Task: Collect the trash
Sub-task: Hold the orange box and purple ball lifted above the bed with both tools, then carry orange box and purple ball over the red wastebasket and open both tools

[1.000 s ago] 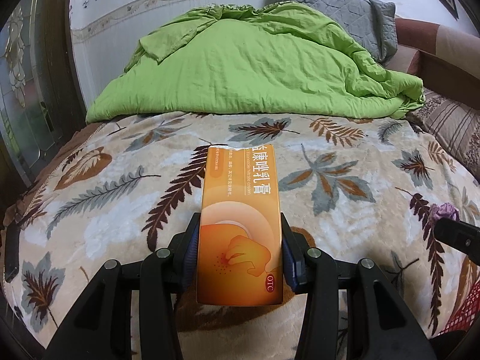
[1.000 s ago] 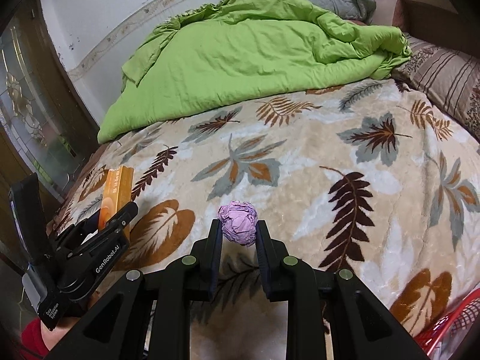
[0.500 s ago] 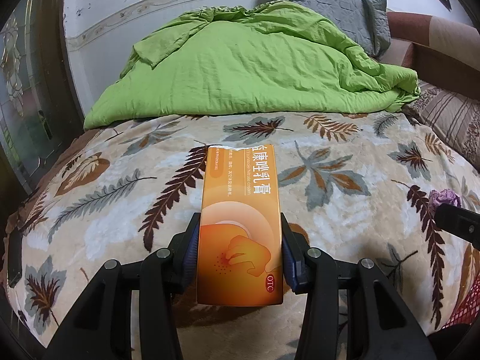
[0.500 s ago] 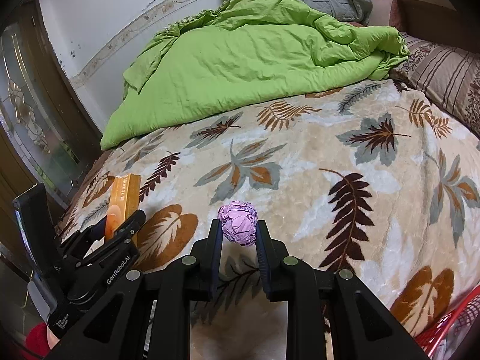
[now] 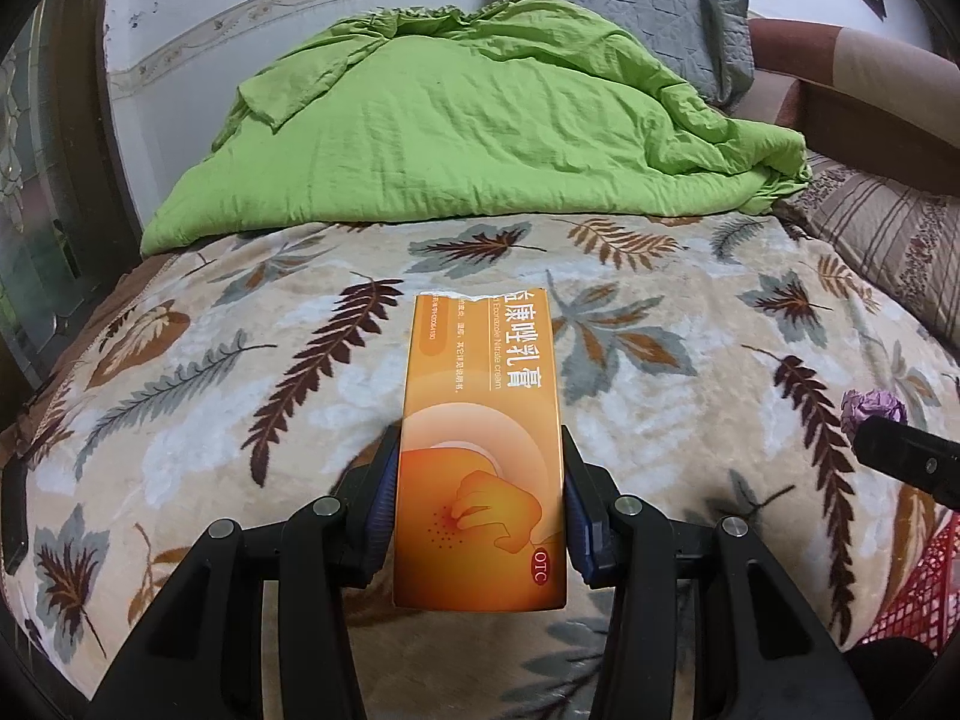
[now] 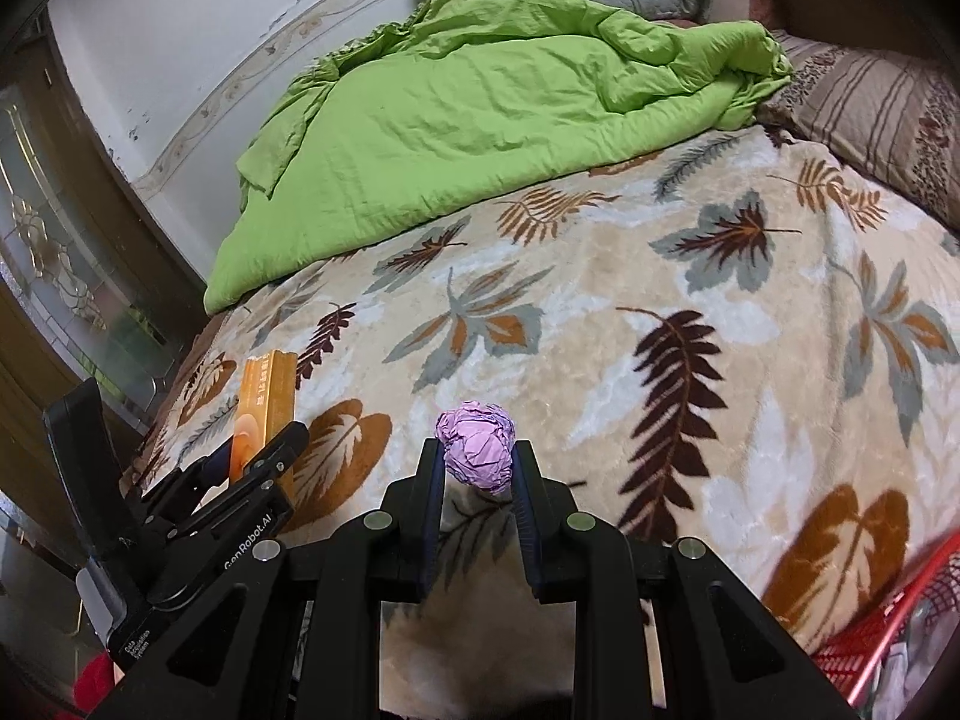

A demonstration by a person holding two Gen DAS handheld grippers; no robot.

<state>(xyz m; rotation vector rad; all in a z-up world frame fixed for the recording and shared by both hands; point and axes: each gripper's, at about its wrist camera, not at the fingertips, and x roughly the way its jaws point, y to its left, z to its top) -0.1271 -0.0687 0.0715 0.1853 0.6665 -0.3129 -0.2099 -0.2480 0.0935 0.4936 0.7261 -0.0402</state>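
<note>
An orange cream box (image 5: 480, 450) with a torn far end is clamped between the blue pads of my left gripper (image 5: 479, 474), held above the leaf-patterned blanket (image 5: 660, 372). In the right wrist view the same box (image 6: 264, 408) and the left gripper (image 6: 252, 456) show at the lower left. A crumpled purple paper ball (image 6: 478, 453) sits pinched between the fingers of my right gripper (image 6: 478, 468), above the blanket (image 6: 600, 300). From the left wrist view that ball (image 5: 873, 411) peeks out at the right edge, on the tip of the right gripper (image 5: 870, 438).
A rumpled green quilt (image 5: 468, 132) and a grey pillow (image 5: 648, 6) lie at the far side of the bed, a striped pillow (image 6: 876, 114) at the right. A red mesh basket (image 6: 870, 630) shows at the lower right. A glass-panelled wooden door (image 6: 54, 252) stands left.
Both views have tipped slightly, so the bed sits a little differently in frame. The box and the paper ball stay gripped as before.
</note>
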